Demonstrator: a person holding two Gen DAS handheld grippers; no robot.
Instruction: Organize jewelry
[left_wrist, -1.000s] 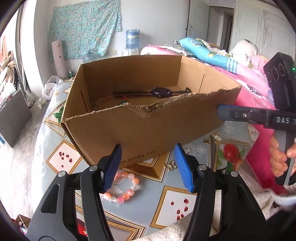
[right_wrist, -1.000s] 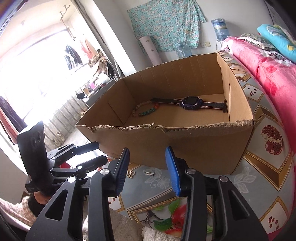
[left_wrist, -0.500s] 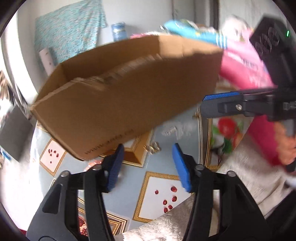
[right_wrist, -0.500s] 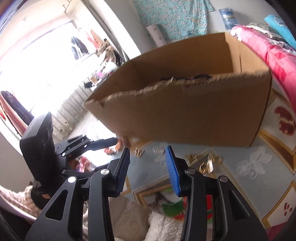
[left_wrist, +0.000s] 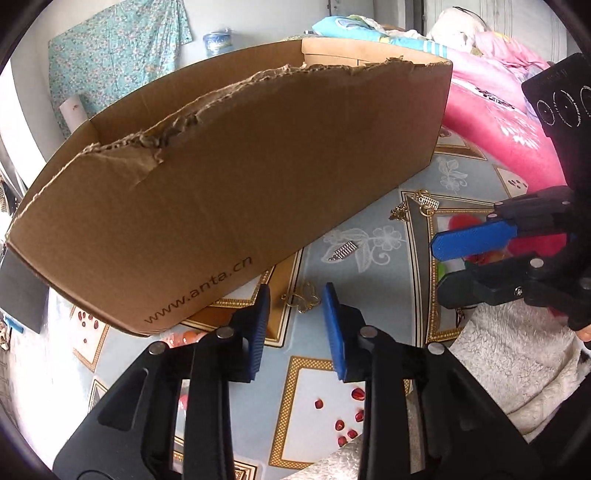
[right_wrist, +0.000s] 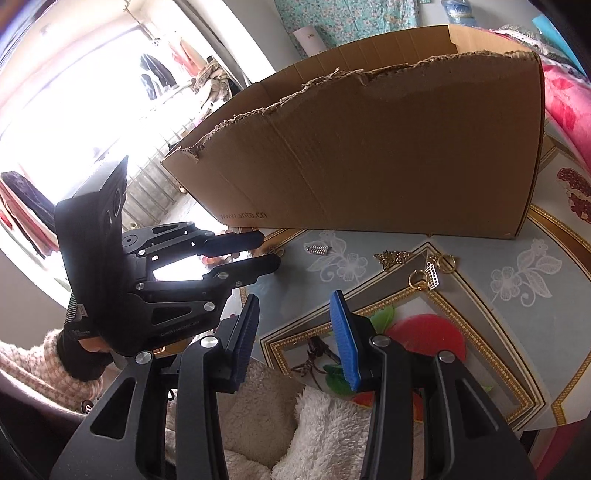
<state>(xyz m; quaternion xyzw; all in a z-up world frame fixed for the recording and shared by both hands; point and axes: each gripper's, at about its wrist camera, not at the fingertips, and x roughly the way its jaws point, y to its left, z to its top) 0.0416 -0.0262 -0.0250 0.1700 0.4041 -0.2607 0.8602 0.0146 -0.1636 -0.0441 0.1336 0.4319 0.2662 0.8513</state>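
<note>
A brown cardboard box (left_wrist: 229, 177) stands on the patterned tablecloth; its inside is hidden. It also shows in the right wrist view (right_wrist: 388, 155). My left gripper (left_wrist: 295, 314) is open, low over a gold butterfly charm (left_wrist: 303, 301) lying between its fingertips. A small silver comb charm (left_wrist: 343, 252) and gold rings with a silver charm (left_wrist: 424, 205) lie to the right. A pink bead bracelet (left_wrist: 184, 336) peeks out under the box corner. My right gripper (right_wrist: 293, 317) is open and empty above the table, near the gold rings (right_wrist: 428, 271) and a gold butterfly (right_wrist: 393, 257).
A pink quilt (left_wrist: 495, 118) lies on the right. White fleece sleeves (right_wrist: 325, 424) cover the near table edge. The left gripper's body (right_wrist: 155, 266) fills the left of the right wrist view. A dark beaded piece (right_wrist: 314, 356) lies near the right fingers.
Both grippers have dropped lower and closer to the table in front of the box. The box interior with the watch and bracelet is no longer visible. Both stay open.
</note>
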